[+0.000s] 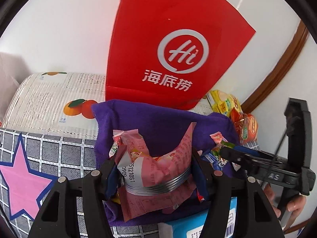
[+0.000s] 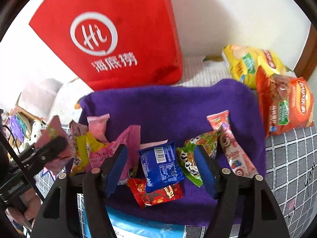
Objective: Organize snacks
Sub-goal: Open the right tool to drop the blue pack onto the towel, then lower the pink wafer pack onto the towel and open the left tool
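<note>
My left gripper is shut on a pink snack packet, held over a purple towel; the right wrist view shows that gripper at the left edge with the packet. My right gripper stands open over the towel. A blue packet lies between its blue pads, untouched. A red packet, a green packet, a long pink-red packet and yellow and pink packets lie around it. In the left wrist view the right gripper reaches in from the right.
A red bag with a white logo stands behind the towel against the white wall. A yellow chip bag and an orange one lie at the right. A blue-and-white box sits at the near edge. A grid-pattern cover lies underneath.
</note>
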Available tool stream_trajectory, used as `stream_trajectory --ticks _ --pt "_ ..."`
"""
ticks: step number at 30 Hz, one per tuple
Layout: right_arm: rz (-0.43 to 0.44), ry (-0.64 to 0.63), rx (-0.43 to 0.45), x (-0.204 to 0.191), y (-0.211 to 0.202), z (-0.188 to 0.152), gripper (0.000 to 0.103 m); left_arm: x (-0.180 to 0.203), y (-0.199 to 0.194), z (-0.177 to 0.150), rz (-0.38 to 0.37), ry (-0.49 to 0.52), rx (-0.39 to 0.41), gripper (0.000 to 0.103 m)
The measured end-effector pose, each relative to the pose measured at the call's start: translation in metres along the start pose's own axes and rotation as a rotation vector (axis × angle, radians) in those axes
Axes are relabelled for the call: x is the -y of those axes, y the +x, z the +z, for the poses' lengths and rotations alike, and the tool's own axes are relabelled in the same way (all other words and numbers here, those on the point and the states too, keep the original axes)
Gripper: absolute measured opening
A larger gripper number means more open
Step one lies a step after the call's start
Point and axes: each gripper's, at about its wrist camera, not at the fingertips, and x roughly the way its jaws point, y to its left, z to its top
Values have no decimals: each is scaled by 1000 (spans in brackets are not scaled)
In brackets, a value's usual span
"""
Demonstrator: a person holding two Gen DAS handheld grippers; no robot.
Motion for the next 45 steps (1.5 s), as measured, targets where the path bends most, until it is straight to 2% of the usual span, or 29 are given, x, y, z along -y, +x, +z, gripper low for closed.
stream_trajectory --ticks 5,9,28,38,45 --pt "10 11 11 1 -5 0 70 -12 7 2 42 -60 1 61" --pt "7 11 9 2 -4 0 70 -15 13 1 56 -67 -9 61" --pt "-6 -8 23 -3 -6 -2 70 -10 25 -4 -18 -91 2 63" --pt "-29 -6 36 1 -8 0 70 -17 22 -1 -17 -111 -7 74" --pt "-32 -9 40 -1 -9 -1 70 -22 14 2 -29 -133 14 75"
